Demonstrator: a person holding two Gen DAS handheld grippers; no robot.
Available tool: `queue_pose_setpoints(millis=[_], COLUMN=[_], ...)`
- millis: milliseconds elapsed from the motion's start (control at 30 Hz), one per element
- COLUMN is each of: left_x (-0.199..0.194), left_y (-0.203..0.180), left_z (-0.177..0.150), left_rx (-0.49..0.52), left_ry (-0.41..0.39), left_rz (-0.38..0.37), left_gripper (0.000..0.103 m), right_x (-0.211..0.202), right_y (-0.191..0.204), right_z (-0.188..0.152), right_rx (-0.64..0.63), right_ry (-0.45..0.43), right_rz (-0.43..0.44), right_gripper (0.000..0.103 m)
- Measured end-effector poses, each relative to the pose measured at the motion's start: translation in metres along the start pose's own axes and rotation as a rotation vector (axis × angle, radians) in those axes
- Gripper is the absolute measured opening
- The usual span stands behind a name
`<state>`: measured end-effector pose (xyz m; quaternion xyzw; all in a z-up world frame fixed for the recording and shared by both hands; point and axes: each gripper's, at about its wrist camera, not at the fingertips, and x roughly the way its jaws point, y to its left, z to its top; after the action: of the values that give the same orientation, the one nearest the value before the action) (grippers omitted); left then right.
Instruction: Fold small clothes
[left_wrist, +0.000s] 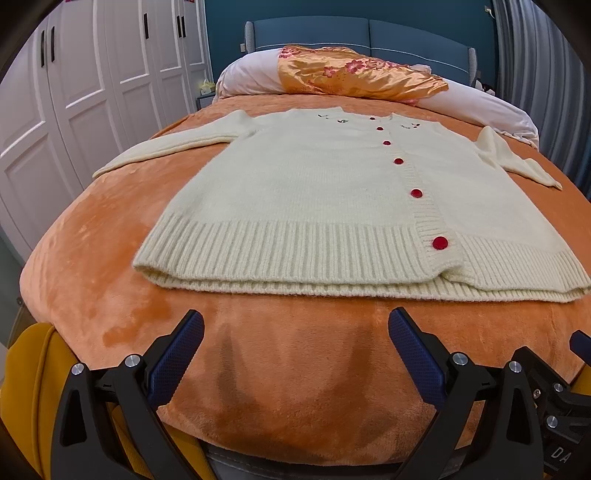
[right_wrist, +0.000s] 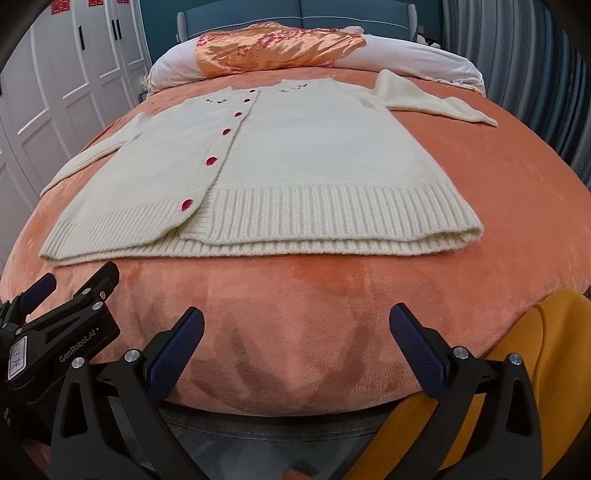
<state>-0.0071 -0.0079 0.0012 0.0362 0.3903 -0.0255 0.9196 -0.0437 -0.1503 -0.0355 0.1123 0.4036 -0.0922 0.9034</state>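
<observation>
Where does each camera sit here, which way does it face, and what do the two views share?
Left wrist: on the left claw at the foot of the bed, facing the headboard over the cream cardigan; the right claw's edge shows.
Right wrist: on the right claw, beside it, facing likewise; the left claw shows.
Shared: cardigan, orange blanket, satin pillow, white wardrobe.

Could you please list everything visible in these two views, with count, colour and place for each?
Cardigan: one, cream, flat on the blanket, sleeves out.
Buttons: six visible, red, down the cardigan's front.
Blanket: one, orange, covering the bed.
Pillow: one, orange floral, at the bed's head.
Headboard: one, blue, behind the pillow.
Wardrobe: one, white, left.
Left tool: open, near the hem.
Right tool: open, near the hem.
</observation>
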Motion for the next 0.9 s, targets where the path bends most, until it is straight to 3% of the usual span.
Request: queue_pose_setpoints(millis=[900], left_x=[-0.0044], left_y=[0.0020], left_z=[-0.0003], left_rx=[0.005], left_ry=[-0.010], left_rz=[-0.008], left_gripper=[0.098], right_x=[0.0001], right_y=[-0.0046], right_z=[-0.0007], right_rx=[0.013], right_ry=[0.000], right_rz=[-0.026], right_gripper=[0.098])
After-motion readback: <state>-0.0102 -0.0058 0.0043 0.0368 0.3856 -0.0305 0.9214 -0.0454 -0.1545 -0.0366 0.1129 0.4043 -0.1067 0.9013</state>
